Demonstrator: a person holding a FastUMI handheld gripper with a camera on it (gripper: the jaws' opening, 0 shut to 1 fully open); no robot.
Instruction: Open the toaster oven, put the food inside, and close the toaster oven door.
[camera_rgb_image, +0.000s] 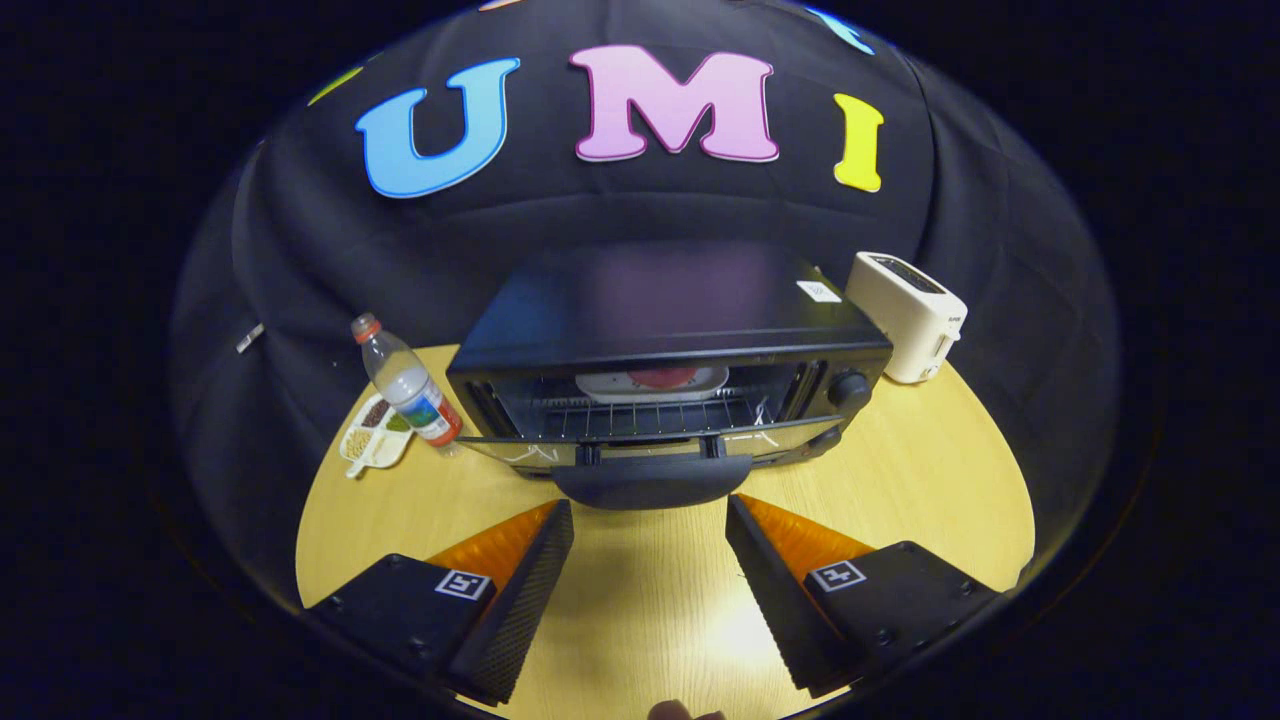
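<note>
Right now my gripper (650, 515) is spread wide with nothing held, its 2 fingers (520, 580) flanking the handle (650, 482) of the toaster oven (660, 330) just ahead. Its door (640, 447) hangs fully down, and the plate of food (652, 381) sits inside on the rack (640, 415).

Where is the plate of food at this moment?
In the gripper view, the plate of food sits on the wire rack inside the open toaster oven, beyond the open fingers.
</note>
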